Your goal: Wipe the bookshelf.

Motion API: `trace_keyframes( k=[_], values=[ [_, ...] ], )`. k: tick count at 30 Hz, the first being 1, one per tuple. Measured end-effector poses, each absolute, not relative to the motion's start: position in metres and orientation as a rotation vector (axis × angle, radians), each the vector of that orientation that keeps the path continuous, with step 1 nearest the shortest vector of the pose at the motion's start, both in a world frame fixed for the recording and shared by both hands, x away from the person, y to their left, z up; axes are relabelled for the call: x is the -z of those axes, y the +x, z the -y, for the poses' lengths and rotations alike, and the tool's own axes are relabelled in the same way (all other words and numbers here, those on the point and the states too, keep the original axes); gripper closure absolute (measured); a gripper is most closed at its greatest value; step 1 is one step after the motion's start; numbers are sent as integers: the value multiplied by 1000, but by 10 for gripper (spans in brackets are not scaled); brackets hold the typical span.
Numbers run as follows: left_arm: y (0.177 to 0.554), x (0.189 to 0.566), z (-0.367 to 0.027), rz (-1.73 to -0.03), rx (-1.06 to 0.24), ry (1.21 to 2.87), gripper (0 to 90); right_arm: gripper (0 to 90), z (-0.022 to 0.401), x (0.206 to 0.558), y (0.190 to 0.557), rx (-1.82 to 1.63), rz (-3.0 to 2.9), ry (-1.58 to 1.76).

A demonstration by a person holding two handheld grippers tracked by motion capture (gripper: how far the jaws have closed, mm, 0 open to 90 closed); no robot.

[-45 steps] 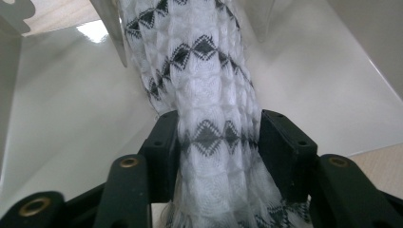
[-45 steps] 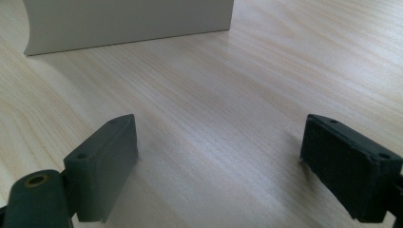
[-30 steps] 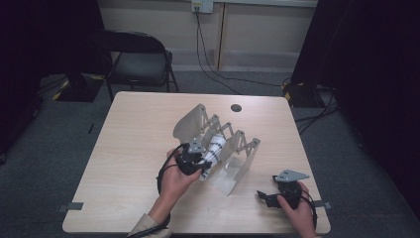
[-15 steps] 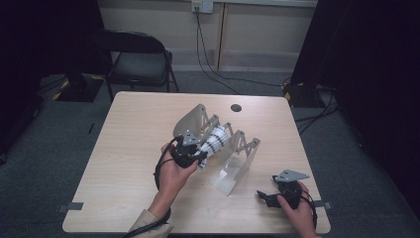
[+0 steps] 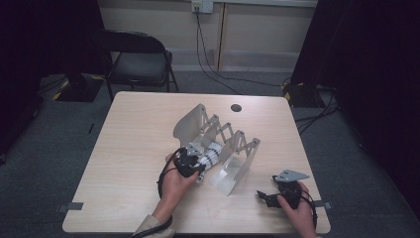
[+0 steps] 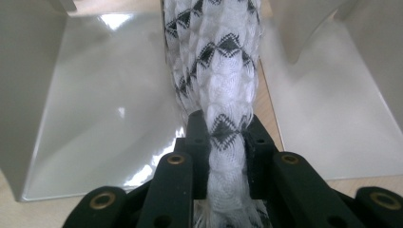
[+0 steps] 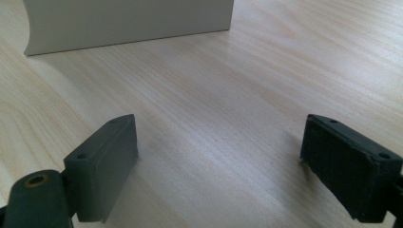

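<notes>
My left gripper (image 5: 194,163) is clamped on a rolled white cloth with a black diamond pattern (image 6: 216,80), pinched near its close end. The roll's long axis runs straight ahead of my jaws, down into the gap between two beige dividers of the accordion rack (image 5: 237,166) on the table (image 5: 133,144). My right gripper (image 5: 277,196) rests well apart near the table's front edge, jaws spread wide over bare wood, holding nothing
</notes>
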State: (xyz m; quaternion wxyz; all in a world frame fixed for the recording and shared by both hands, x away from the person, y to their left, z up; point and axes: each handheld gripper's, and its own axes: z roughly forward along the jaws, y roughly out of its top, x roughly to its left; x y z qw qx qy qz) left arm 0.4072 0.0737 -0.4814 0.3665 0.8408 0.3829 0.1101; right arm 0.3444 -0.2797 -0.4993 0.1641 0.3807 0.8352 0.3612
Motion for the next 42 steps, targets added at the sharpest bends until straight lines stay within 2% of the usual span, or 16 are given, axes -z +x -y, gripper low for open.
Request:
trace_keyframes(
  k=[10,19,23,42],
  values=[
    [405,476,-74,-974,-264,2158,767,114,280,499,344,-1029,-2381,1085],
    [402,417,-70,-878,-361,2019,767,114,280,499,344,-1029,-2381,1085],
    [405,404,-61,-853,-389,1995,763,114,280,499,344,-1029,-2380,1085],
    [414,456,-47,-894,-312,2129,763,114,280,499,344,-1030,-2382,1084]
  ],
)
